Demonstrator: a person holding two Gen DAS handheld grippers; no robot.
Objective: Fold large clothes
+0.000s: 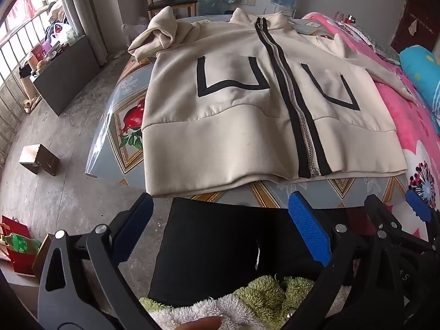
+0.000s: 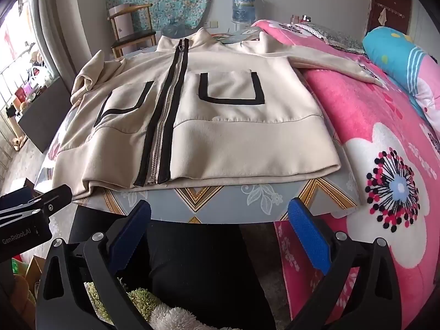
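Observation:
A large beige zip-up jacket (image 1: 220, 126) with black trim lies flat, front up, on a patterned table (image 1: 121, 110); it also shows in the right wrist view (image 2: 220, 126). Its hem faces me. One sleeve (image 1: 162, 33) is bunched at the far left, the other sleeve (image 2: 338, 63) stretches onto the pink blanket. My left gripper (image 1: 222, 228) is open and empty, held in front of the hem, apart from it. My right gripper (image 2: 220, 231) is open and empty, also short of the table edge. The right gripper's fingers (image 1: 418, 206) show at the right of the left wrist view.
A pink flowered blanket (image 2: 385, 165) covers the bed right of the table. A wooden chair (image 2: 132, 30) and a water bottle (image 2: 243, 5) stand behind. A dark cabinet (image 1: 66, 74) and a small box (image 1: 40, 159) sit on the floor at left.

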